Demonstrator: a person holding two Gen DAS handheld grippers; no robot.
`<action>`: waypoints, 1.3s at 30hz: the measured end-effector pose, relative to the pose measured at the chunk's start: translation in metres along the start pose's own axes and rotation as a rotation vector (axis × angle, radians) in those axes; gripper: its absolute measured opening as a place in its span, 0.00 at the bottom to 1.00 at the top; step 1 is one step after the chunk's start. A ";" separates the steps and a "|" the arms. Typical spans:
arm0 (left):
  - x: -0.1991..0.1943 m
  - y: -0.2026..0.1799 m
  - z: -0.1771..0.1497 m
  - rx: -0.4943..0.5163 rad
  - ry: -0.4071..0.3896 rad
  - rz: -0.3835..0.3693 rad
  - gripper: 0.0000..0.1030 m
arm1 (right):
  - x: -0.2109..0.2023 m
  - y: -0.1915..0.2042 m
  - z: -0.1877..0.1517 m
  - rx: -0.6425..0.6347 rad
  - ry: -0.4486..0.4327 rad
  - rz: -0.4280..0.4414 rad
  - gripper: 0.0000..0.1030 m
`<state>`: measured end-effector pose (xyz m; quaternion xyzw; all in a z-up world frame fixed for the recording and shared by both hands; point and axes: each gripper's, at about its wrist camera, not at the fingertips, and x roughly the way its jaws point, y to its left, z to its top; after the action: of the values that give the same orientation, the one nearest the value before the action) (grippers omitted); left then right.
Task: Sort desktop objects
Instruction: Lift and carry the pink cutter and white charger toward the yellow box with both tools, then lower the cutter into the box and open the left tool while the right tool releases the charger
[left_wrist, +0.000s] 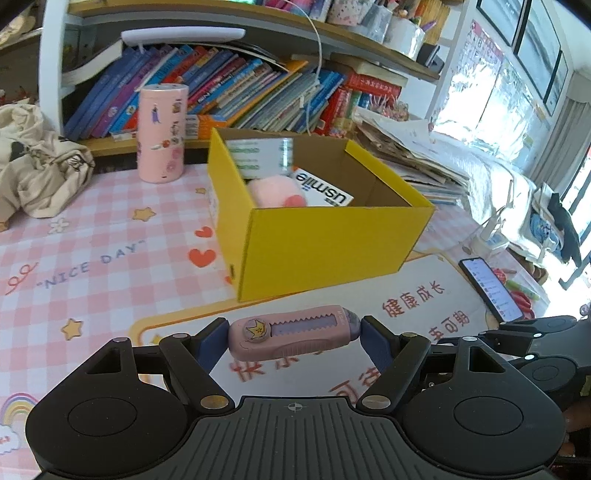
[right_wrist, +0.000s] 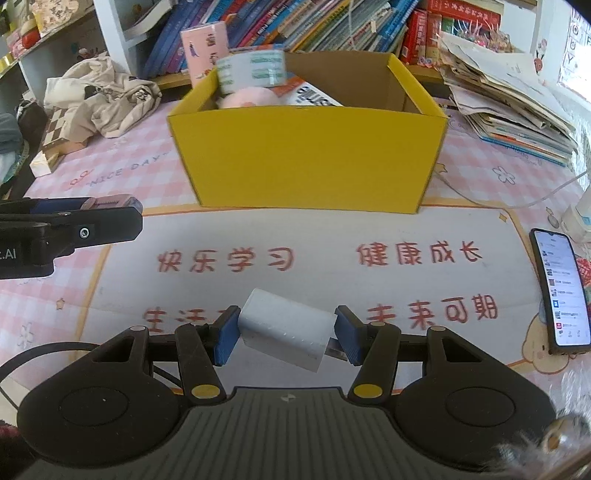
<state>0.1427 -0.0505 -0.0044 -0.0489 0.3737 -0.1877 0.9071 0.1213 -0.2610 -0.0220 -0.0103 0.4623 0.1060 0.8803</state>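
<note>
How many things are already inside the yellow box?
3 visible in the yellow box: a tape roll at the back left, a pink plush before it, and a white usmile package lying beside them. More may be hidden below the walls.

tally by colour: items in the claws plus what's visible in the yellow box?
Pink: 2 (pink utility knife in the left claw; pink plush in the yellow box)
White: 2 (white charger block in the right claw; usmile box)
Green-printed: 1 (tape roll)
Total: 5
</note>
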 end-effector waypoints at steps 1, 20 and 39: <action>0.003 -0.004 0.001 0.002 0.003 0.000 0.76 | 0.001 -0.005 0.001 0.000 0.003 0.002 0.52; 0.021 -0.063 0.054 0.052 -0.150 0.109 0.76 | -0.007 -0.071 0.057 -0.094 -0.149 0.089 0.52; 0.077 -0.041 0.133 0.126 -0.213 0.272 0.76 | 0.053 -0.059 0.171 -0.334 -0.250 0.166 0.52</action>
<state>0.2733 -0.1239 0.0495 0.0394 0.2664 -0.0799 0.9597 0.3008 -0.2898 0.0274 -0.1047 0.3249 0.2539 0.9050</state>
